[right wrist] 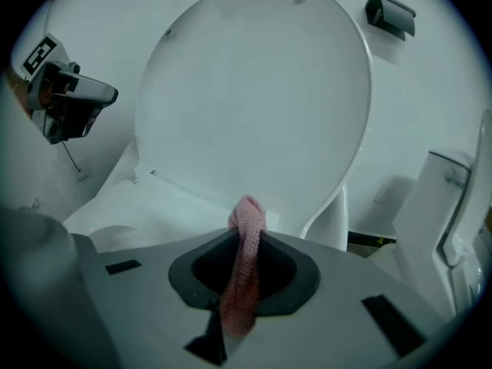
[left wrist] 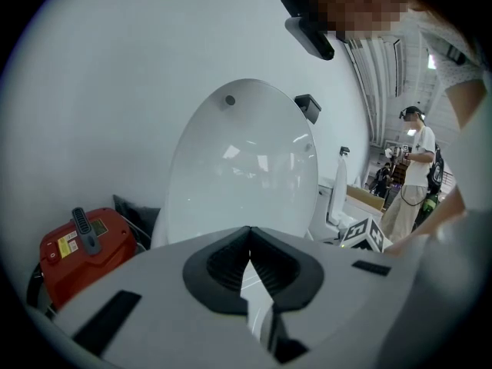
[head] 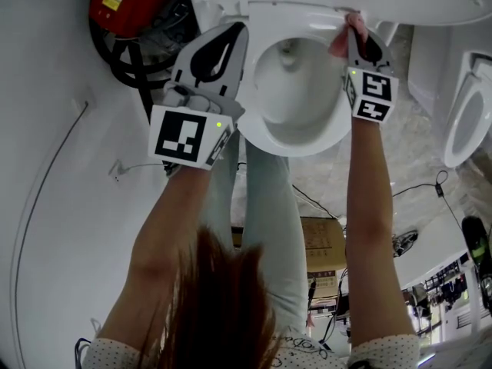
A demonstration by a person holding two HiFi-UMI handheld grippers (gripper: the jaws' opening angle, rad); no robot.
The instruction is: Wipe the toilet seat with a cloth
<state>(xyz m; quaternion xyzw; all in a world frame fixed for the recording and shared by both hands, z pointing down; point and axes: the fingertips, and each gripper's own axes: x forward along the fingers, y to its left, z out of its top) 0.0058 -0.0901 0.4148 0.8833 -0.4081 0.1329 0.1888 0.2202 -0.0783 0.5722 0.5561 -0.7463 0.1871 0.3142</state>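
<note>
Cloth (right wrist: 243, 283): pink, knitted, clamped in right gripper (head: 357, 31). Jaws closed on its middle, with a short tuft past the tips and a longer tail back over the gripper body. Located at right rear of seat (head: 304, 146), close to the hinge of raised lid (right wrist: 254, 91). Appears to touch the seat there; contact not confirmed from head view.

Step in hand, as judged: wiping the seat top, beginning at the right rear.

Procedure:
- Press the tuft flat on the seat, not the jaw tips; bare tips likely to scrape and skip.
- Tilt the gripper low to lay more cloth on the surface.
- Draw toward the front in one continuous arc, then round to the left side.
- Stay on the seat top; avoid dipping into bowl (head: 296, 83).
- Grip firmly: narrow bite on the cloth, hence a risk of it slipping out under drag.
- Stay clear of lid at the rear; avoid knocking it.

Left gripper (left wrist: 250, 231): jaws together at the tips, nothing between them. Positioned at left side of seat, pointing toward lid; idle. Move aside before the wipe reaches that side.

Pose: both forearms extended forward and down, roughly parallel, one on each side of bowl. Right forearm nearly straight, with right gripper farthest forward at the seat rear. Left gripper set slightly nearer, beside the seat's left edge; contact with seat not determinable.
</note>
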